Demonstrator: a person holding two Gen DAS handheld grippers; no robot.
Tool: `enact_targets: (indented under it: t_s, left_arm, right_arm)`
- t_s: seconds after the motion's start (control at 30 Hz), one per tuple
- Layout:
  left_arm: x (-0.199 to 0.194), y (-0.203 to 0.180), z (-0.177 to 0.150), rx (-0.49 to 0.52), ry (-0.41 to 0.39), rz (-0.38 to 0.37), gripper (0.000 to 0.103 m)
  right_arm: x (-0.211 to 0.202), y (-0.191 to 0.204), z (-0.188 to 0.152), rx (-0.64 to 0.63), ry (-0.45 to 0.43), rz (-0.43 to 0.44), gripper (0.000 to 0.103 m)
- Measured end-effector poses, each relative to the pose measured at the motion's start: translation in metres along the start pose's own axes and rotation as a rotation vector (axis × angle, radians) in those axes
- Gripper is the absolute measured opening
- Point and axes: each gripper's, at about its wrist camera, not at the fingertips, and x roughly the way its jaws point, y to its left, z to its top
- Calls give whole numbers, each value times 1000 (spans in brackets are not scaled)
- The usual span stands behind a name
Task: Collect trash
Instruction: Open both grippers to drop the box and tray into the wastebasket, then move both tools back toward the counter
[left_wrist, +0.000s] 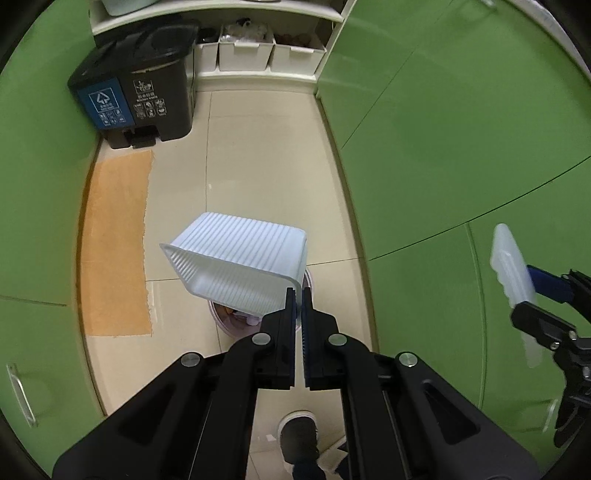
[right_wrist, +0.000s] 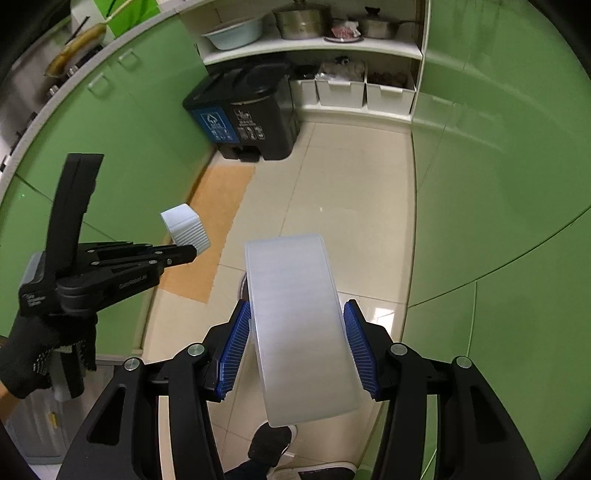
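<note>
Floor (left_wrist: 258, 155) of pale tile runs ahead of us as a corridor between green cabinet fronts (left_wrist: 461, 129) on both sides, open all the way to the far shelving. Our left tool (left_wrist: 298, 295) has its jaws nearly together, pinching the rim of a white ribbed container (left_wrist: 240, 258), which hangs tilted in the air above the floor with its open mouth turned toward the left. Our right tool (right_wrist: 297, 332) holds a flat translucent lid (right_wrist: 299, 325) across its width, the blue pads (right_wrist: 236, 339) pressed to the lid's long edges, jaws spread about halfway. Container and lid are well apart, each carried clear of the cabinets. A black two-compartment bin (left_wrist: 144, 81) with its lid down stands at the far left corner, against the left cabinets, just beside the white shelf crates (left_wrist: 245, 51). An orange mat (left_wrist: 118, 243) lies along the left cabinet base, between us and the bin. Below the tools we see a dark shoe (left_wrist: 299, 435).
</note>
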Motion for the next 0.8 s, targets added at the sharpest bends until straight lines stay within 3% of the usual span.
enact_targets:
  t_s: [0.07, 0.1, 0.13, 0.23, 0.3, 0.63, 0.8]
  left_arm:
    - [12, 5, -1, -8, 4, 5, 8]
    - [16, 6, -2, -12, 8, 2, 28]
    - [19, 8, -3, -15, 5, 1, 59]
    - [19, 12, -2, -28, -5, -15, 88]
    - [14, 14, -4, -35, -11, -9, 99]
    - [-56, 42, 0, -124, -95, 31, 100]
    - [-75, 55, 0, -137, -149, 48, 100]
  right_arm:
    - [6, -3, -1, 7, 3, -4, 51]
    - [8, -5, -2, 10, 5, -5, 51]
    - [11, -6, -3, 13, 7, -8, 51]
    - [10, -8, -6, 19, 14, -11, 51]
    - [15, -7, -5, 18, 19, -11, 51]
    - [38, 23, 2, -16, 56, 47, 51]
    - [81, 43, 15, -63, 69, 87, 51]
